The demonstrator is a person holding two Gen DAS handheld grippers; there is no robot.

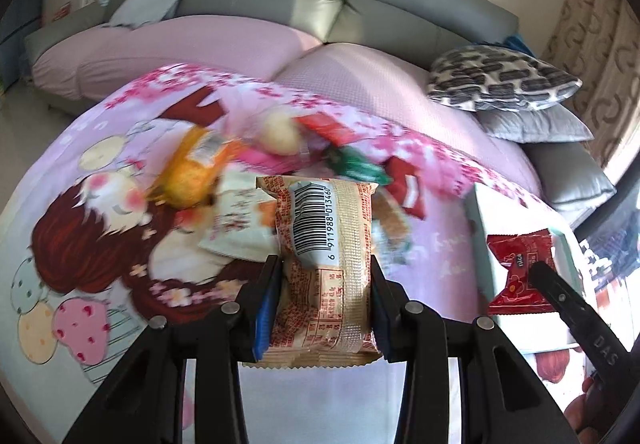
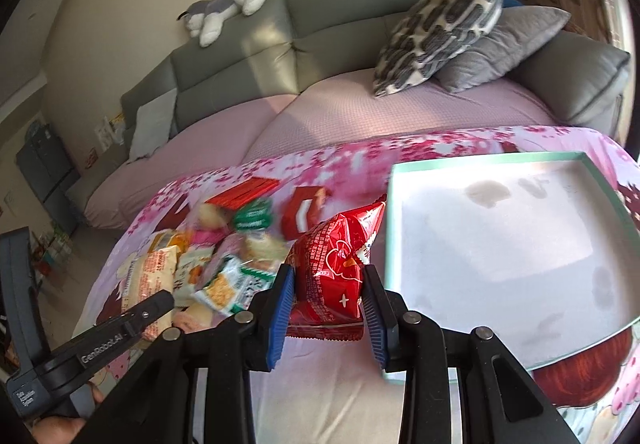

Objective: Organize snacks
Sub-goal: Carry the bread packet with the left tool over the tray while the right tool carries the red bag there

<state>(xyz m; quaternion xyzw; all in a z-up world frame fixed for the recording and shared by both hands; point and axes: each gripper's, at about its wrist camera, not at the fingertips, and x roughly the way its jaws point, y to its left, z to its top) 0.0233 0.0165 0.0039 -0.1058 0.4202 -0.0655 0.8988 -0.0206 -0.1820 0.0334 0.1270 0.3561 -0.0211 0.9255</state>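
Note:
My left gripper (image 1: 325,268) is shut on a beige snack packet (image 1: 326,264) with a barcode, held above the cartoon-print cloth (image 1: 100,244). My right gripper (image 2: 326,278) is shut on a red snack packet (image 2: 340,264); in the left wrist view that red packet (image 1: 516,272) hangs over the box edge. A pile of mixed snack packets (image 2: 224,244) lies on the cloth to the left. The shallow white box with a mint-green rim (image 2: 500,244) sits to the right with nothing inside. In the right wrist view the left gripper (image 2: 158,308) shows at lower left with the beige packet (image 2: 152,276).
A grey sofa with a pink cover (image 2: 360,111) runs behind the cloth, with patterned and grey cushions (image 2: 444,27) at its right end. A plush toy (image 2: 228,7) lies on the sofa back. A hand (image 2: 60,424) holds the left gripper's handle.

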